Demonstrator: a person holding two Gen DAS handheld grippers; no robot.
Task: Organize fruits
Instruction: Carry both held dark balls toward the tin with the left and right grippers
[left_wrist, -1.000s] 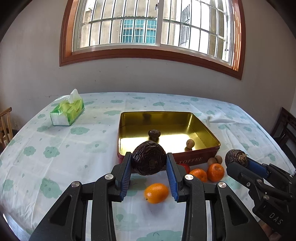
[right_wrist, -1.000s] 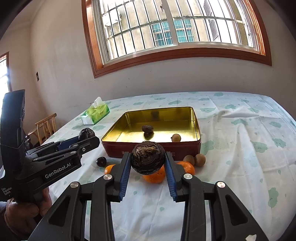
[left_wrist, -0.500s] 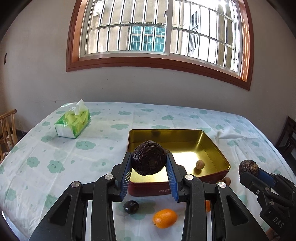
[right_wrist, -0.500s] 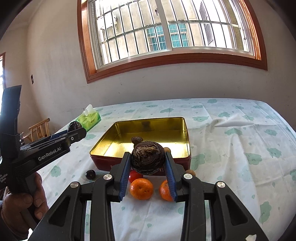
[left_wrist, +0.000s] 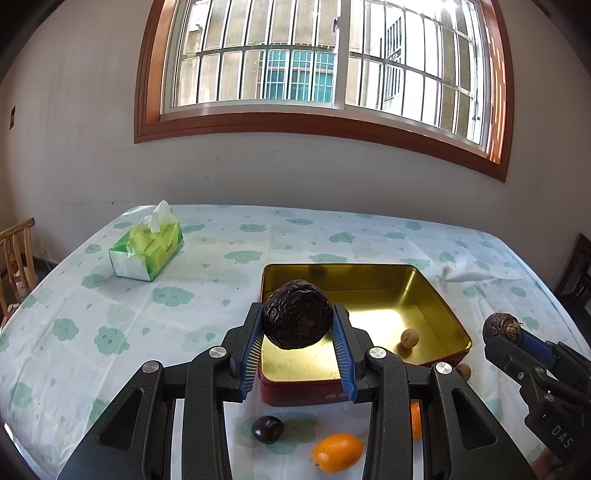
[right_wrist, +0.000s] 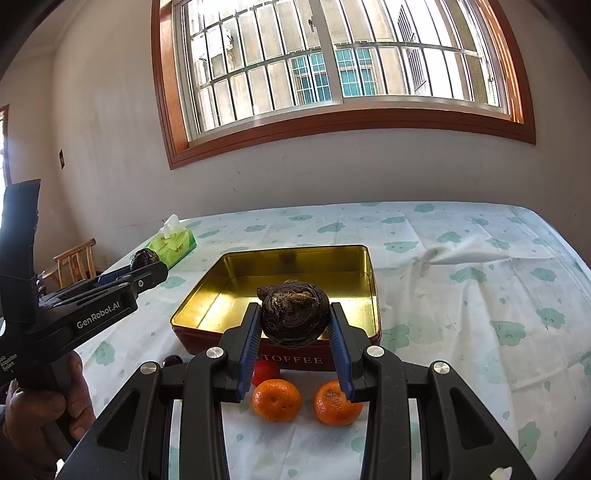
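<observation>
My left gripper (left_wrist: 297, 334) is shut on a dark wrinkled fruit (left_wrist: 297, 314), held above the near left corner of the gold tin (left_wrist: 439, 306). My right gripper (right_wrist: 294, 326) is shut on a second dark fruit (right_wrist: 294, 314) with a dried tuft on top, in front of the tin's (right_wrist: 221, 295) near wall. A small brown fruit (left_wrist: 409, 337) lies inside the tin. On the cloth before the tin lie a kumquat (left_wrist: 337, 451), a small dark fruit (left_wrist: 267, 429), two mandarins (right_wrist: 276, 399) (right_wrist: 337, 403) and a red fruit (right_wrist: 265, 371).
A green tissue pack (left_wrist: 147, 253) stands at the table's far left. A crumpled white tissue (left_wrist: 467, 275) lies right of the tin. A wooden chair (left_wrist: 14, 254) stands off the left edge. A person's hand (right_wrist: 40, 410) holds the left gripper's handle.
Both grippers have risen and drawn back with their fruits still gripped. More of the cloth and loose fruit in front of the tin shows now.
</observation>
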